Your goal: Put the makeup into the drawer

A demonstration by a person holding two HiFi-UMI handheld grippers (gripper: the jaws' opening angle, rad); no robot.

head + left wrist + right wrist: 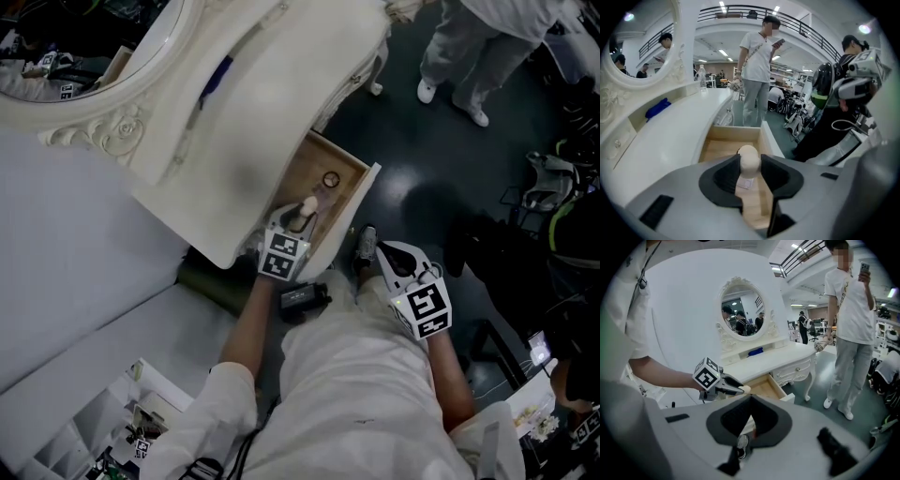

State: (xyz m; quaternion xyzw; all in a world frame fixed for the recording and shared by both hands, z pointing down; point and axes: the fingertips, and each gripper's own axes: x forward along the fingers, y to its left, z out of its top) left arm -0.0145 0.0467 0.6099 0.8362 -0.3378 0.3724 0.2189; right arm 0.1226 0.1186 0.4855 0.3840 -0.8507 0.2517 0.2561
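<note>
A beige makeup piece with a rounded top (749,159) sits between the jaws of my left gripper (749,165), which is shut on it. In the head view, that gripper (302,217) holds the makeup piece (307,205) over the open wooden drawer (349,167) of the white vanity (187,178). A small ring-shaped item (330,179) lies in the drawer. My right gripper (386,253) hangs to the right of the drawer front, shut and empty. In the right gripper view, its jaws (751,416) meet, with the left gripper (739,390) above the drawer (765,386) beyond.
The vanity carries an oval mirror (743,310) and a blue item (657,108) on its shelf. A person in light clothes (469,47) stands on the dark floor beyond the drawer. Bags and gear (553,197) lie at the right.
</note>
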